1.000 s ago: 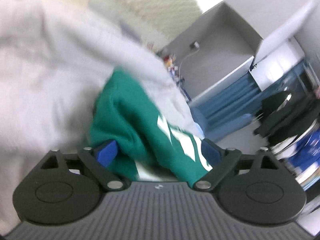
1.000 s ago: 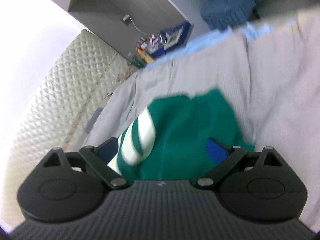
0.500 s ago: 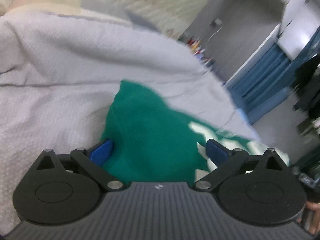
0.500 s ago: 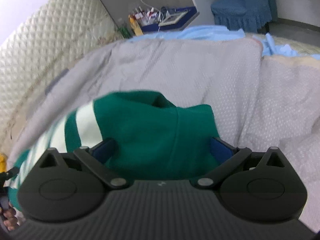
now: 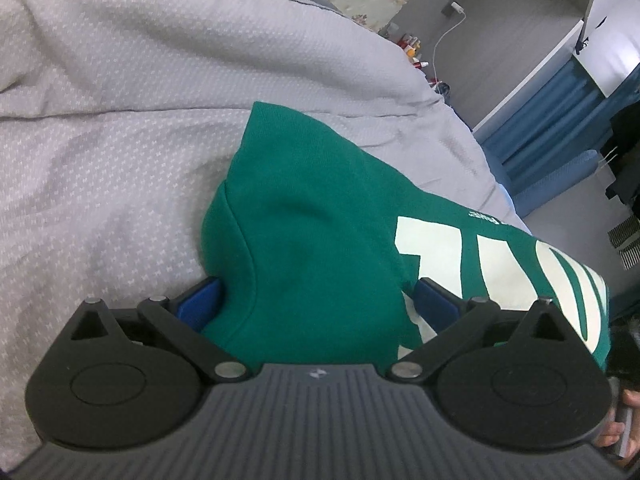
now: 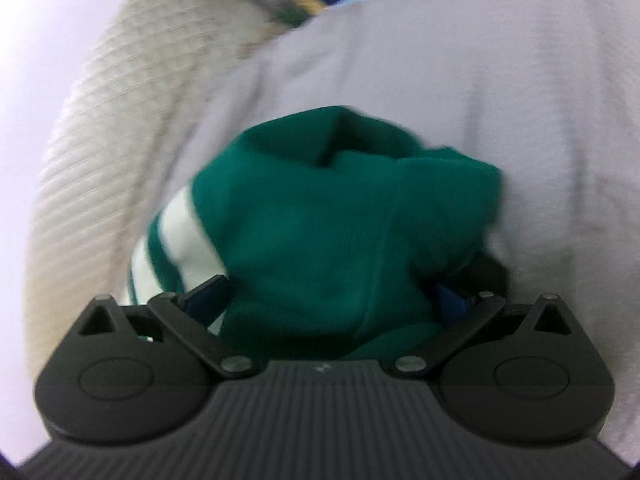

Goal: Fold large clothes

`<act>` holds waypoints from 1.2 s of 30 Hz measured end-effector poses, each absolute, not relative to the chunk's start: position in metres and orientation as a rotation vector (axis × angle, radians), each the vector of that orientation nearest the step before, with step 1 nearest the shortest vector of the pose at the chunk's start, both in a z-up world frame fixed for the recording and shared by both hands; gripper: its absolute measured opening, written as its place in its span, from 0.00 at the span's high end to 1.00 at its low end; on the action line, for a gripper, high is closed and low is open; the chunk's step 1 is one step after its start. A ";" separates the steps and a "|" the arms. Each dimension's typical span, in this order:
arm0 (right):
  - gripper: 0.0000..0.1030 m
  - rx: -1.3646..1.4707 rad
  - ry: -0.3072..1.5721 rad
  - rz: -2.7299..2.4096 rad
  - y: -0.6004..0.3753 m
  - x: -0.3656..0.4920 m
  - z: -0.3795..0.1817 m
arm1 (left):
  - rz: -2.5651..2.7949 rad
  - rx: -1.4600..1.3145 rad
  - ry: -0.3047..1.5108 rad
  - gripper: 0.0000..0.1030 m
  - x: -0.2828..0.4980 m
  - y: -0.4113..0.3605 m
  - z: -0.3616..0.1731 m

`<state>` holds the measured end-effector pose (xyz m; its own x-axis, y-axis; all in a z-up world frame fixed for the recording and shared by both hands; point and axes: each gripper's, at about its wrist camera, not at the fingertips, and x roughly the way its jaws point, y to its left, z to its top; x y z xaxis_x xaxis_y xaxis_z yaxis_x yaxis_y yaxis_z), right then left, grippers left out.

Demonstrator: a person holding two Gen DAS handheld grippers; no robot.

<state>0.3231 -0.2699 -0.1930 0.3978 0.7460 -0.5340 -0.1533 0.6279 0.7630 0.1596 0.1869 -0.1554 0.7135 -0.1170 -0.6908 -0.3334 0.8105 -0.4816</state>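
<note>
A green sweatshirt (image 5: 320,216) with large white print lies folded in a thick bundle on the grey bed cover (image 5: 120,140). My left gripper (image 5: 316,300) straddles its near edge with the jaws spread wide. One blue pad (image 5: 198,300) sits at the fold and the other lies over the printed side. In the blurred right wrist view the same sweatshirt (image 6: 320,208) bulges up between the wide jaws of my right gripper (image 6: 326,296). Its right pad is partly hidden by cloth. White stripes show at the left.
The grey cover (image 6: 480,80) spreads all around the garment. A quilted cream headboard (image 6: 120,100) rises at the left. Small bottles crowd a nightstand (image 5: 412,46), with blue curtains (image 5: 560,100) and dark hanging clothes (image 5: 624,152) at the right. A person's fingers (image 5: 618,428) show at the lower right.
Both grippers came down with the sweatshirt from mid-air to the bed. The pads of both now stand farther apart, and the garment rests on the cover.
</note>
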 end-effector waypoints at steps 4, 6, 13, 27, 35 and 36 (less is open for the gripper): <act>0.00 0.580 0.978 0.723 -0.247 0.310 -0.175 | 0.129 -0.634 0.786 0.00 0.160 0.187 -0.159; 0.00 0.410 1.014 0.668 -0.227 0.305 -0.177 | 0.108 -0.657 0.789 0.00 0.158 0.187 -0.163; 0.00 0.392 1.030 0.564 -0.194 0.297 -0.198 | 0.031 -0.747 0.805 0.17 0.162 0.184 -0.178; 0.75 0.450 0.860 0.597 -0.242 0.261 -0.128 | -0.052 -0.719 0.632 0.70 0.128 0.173 -0.133; 0.78 0.545 0.672 0.626 -0.302 0.218 -0.042 | -0.202 -0.733 0.484 0.72 0.098 0.147 -0.069; 0.78 0.550 0.647 0.625 -0.310 0.212 -0.032 | -0.219 -0.727 0.467 0.72 0.096 0.141 -0.059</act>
<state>0.2120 -0.3098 -0.0315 0.6314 0.6775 -0.3773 -0.3536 0.6845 0.6375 0.0963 0.1406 -0.0590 0.8757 -0.3496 -0.3331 0.0319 0.7303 -0.6824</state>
